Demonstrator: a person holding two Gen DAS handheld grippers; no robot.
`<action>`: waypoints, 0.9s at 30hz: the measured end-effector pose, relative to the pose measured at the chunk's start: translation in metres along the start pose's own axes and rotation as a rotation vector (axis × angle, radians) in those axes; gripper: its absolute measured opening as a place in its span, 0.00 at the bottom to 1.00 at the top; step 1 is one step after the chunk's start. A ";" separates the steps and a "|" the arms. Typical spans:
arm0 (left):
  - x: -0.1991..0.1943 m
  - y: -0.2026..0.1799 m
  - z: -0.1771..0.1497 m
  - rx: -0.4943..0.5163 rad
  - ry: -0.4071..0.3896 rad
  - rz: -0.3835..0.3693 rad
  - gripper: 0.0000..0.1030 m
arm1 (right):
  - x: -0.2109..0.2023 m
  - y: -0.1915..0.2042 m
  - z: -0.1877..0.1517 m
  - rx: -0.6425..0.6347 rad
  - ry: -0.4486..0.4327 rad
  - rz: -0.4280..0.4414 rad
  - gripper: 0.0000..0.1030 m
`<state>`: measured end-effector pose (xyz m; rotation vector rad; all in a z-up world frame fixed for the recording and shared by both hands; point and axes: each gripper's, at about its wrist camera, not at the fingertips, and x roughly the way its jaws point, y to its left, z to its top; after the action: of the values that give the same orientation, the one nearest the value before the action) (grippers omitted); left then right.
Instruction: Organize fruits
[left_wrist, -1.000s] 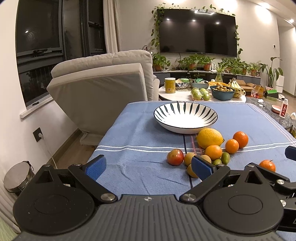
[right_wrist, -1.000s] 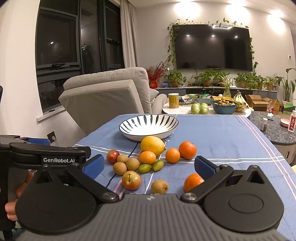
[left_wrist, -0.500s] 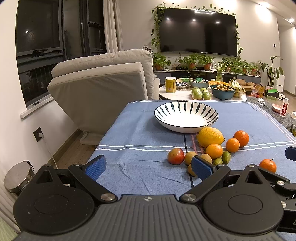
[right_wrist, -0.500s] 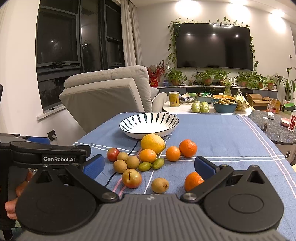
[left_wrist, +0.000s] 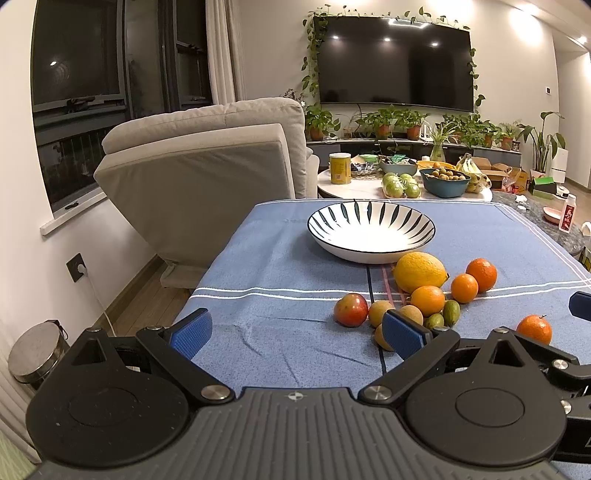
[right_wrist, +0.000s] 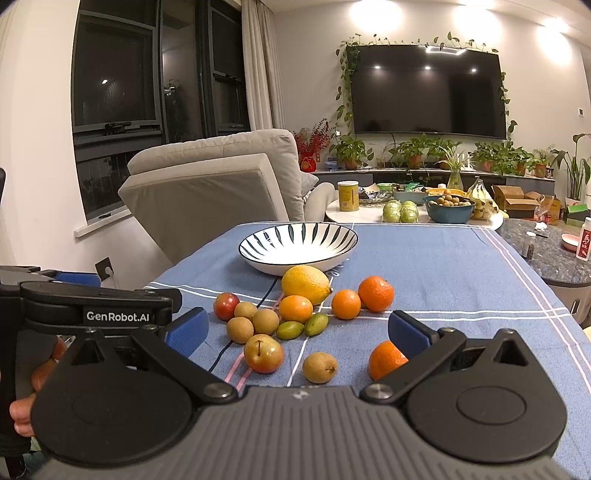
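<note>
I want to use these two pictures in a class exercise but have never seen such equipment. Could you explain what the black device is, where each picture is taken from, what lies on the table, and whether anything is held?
There is no robot. A person holds a handheld two-finger gripper in each hand, each carrying a forward-looking fisheye camera. One picture looks along the left gripper, the other along the right gripper. The blue pads are the fingertips. Both grippers are open and hold nothing. On the blue tablecloth stand an empty striped bowl and loose fruit: a large lemon, several oranges, small brown and green fruits, and a reddish fruit.
</note>
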<state>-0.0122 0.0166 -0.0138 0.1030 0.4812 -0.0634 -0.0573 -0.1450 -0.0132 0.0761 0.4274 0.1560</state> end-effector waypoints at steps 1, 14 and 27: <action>0.000 0.000 0.000 0.001 0.000 0.001 0.96 | 0.000 0.000 0.000 0.000 0.001 0.000 0.77; 0.003 0.000 -0.004 0.005 0.009 0.002 0.96 | 0.003 -0.001 -0.004 -0.013 0.035 0.012 0.77; 0.008 -0.001 -0.011 0.035 0.021 -0.085 0.85 | 0.008 -0.014 -0.016 -0.067 0.110 0.031 0.77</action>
<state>-0.0103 0.0164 -0.0272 0.1173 0.5057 -0.1537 -0.0548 -0.1564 -0.0327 0.0081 0.5307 0.2057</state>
